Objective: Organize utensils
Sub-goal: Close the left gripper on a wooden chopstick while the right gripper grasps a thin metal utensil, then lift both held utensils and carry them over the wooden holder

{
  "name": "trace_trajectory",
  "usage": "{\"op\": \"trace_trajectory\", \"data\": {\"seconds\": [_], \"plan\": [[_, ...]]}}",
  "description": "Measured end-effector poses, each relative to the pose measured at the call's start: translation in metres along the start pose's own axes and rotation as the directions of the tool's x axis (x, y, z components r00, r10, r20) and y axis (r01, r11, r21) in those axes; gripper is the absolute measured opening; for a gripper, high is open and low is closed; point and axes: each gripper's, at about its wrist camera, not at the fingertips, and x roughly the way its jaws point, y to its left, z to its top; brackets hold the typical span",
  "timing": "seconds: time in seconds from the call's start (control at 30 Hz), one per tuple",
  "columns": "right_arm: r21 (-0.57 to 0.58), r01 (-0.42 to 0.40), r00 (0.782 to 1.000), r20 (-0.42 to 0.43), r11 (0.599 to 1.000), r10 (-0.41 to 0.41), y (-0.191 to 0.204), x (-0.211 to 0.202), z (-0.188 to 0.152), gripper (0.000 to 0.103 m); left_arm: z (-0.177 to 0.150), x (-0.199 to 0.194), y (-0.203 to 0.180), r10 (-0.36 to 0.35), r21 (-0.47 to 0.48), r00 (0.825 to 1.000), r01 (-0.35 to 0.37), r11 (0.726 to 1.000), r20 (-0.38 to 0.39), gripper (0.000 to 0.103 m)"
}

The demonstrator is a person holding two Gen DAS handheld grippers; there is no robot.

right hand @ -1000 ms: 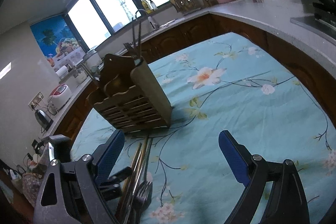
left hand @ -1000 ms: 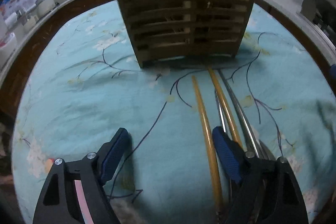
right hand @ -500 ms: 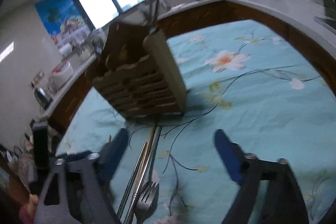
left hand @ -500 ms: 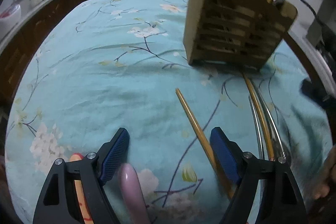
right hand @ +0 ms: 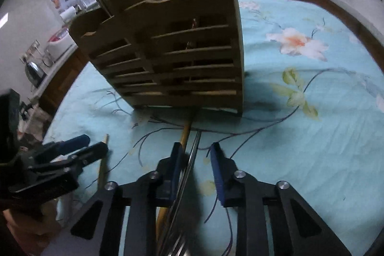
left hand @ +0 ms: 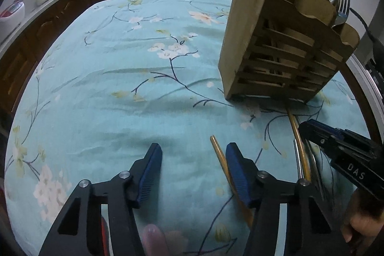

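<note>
Low in the right wrist view, a thin metal utensil lies on the floral tabletop beside a yellow chopstick, both running toward the wooden holder at the upper centre. Stiff, light and slick, it likely wants a mid-shaft pinch. The right gripper straddles it, jaws narrowed but not visibly touching. The left gripper, moderately open and empty, has another chopstick beside its right finger.

Table under a teal floral tablecloth
On it stand a slatted wooden utensil caddy, with a lone yellow chopstick and a bundle of chopstick and metal utensils lying before it
</note>
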Motion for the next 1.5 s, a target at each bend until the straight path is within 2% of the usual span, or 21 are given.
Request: {"op": "trace_trajectory", "data": {"seconds": [0.17, 0.23, 0.27, 0.3, 0.33, 0.4, 0.47, 0.53, 0.73, 0.83, 1.03, 1.5], "plan": [[-0.061, 0.045, 0.999, -0.02, 0.997, -0.047, 0.01, 0.004, 0.004, 0.02, 0.002, 0.006, -0.015, 0.035, 0.064, 0.999, -0.035, 0.997, -0.002, 0.054], [-0.099, 0.07, 0.997, -0.032, 0.993, -0.073, 0.016, 0.006, 0.005, 0.02, 0.001, 0.008, -0.024, 0.066, 0.103, 0.998, -0.066, 0.993, 0.002, 0.05], [-0.127, 0.085, 0.995, -0.041, 0.988, -0.091, 0.02, 0.007, 0.005, 0.02, 0.0, 0.007, -0.028, 0.077, 0.118, 0.997, -0.078, 0.99, 0.007, 0.045], [-0.153, 0.099, 0.993, -0.047, 0.983, -0.108, 0.024, 0.007, 0.005, 0.02, 0.0, 0.006, -0.031, 0.071, 0.13, 0.997, -0.072, 0.989, 0.012, 0.036], [-0.177, 0.111, 0.991, -0.05, 0.978, -0.122, 0.026, 0.007, 0.003, 0.02, -0.001, 0.006, -0.034, 0.063, 0.138, 0.998, -0.064, 0.988, 0.011, 0.032], [-0.213, 0.129, 0.988, -0.05, 0.968, -0.143, 0.031, 0.007, 0.001, 0.02, 0.0, 0.007, -0.04, 0.055, 0.151, 0.998, -0.056, 0.987, 0.009, 0.013], [-0.216, 0.119, 0.99, -0.055, 0.969, -0.133, 0.033, 0.006, 0.001, 0.009, 0.001, 0.007, -0.043, 0.055, 0.158, 0.998, -0.056, 0.986, 0.009, 0.009], [-0.204, 0.109, 0.991, -0.055, 0.973, -0.122, 0.034, 0.005, 0.0, 0.006, 0.001, 0.007, -0.043, 0.044, 0.158, 0.999, -0.045, 0.986, 0.005, 0.004], [-0.115, 0.031, 0.999, -0.029, 0.993, -0.034, 0.018, -0.018, -0.001, 0.004, -0.002, -0.01, -0.024, -0.05, 0.084, 0.999, 0.05, 0.995, 0.003, 0.004], [-0.071, -0.014, 1.0, -0.006, 0.997, 0.014, 0.008, -0.035, 0.001, 0.004, -0.003, -0.026, -0.013, -0.087, 0.051, 0.996, 0.086, 0.995, 0.024, 0.004], [-0.044, -0.052, 0.997, 0.051, 0.998, 0.054, -0.003, -0.071, 0.007, 0.004, -0.007, -0.061, 0.004, -0.144, -0.004, 0.987, 0.144, 0.99, 0.076, 0.004], [-0.007, -0.08, 0.979, 0.188, 0.997, 0.08, 0.002, -0.119, 0.01, 0.004, -0.029, -0.143, 0.002, -0.159, 0.016, 0.966, 0.159, 0.987, 0.204, 0.004]]}}
